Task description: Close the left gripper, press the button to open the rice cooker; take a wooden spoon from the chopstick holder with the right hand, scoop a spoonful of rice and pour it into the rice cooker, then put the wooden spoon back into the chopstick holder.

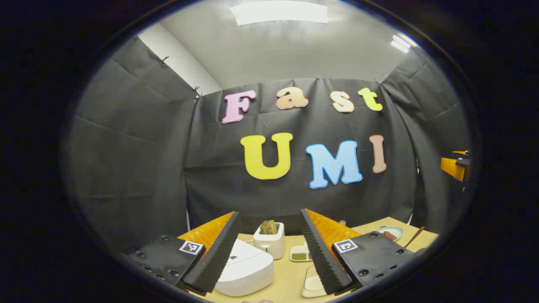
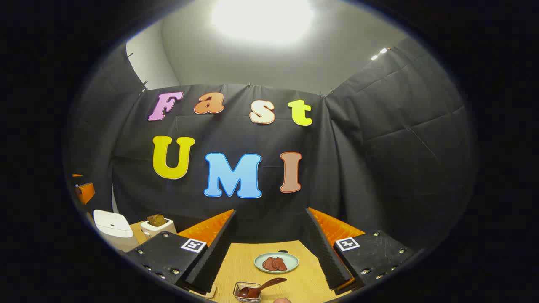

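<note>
White rice cooker (image 1: 244, 269), lid down, sits on the desk (image 1: 290, 273) under the released left tool (image 1: 269, 252); right tool (image 2: 269, 252) spread above a wooden spoon (image 2: 262, 287) resting in a small container (image 2: 246, 291).

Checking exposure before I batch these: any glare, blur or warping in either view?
Left gripper view: ceiling light bright but bounded, wall seams bow from fisheye, rice cooker and toaster sharp. Right gripper view: ceiling light blown out with a soft halo, the plate and wooden spoon still crisp on the table; edges dim.
</note>
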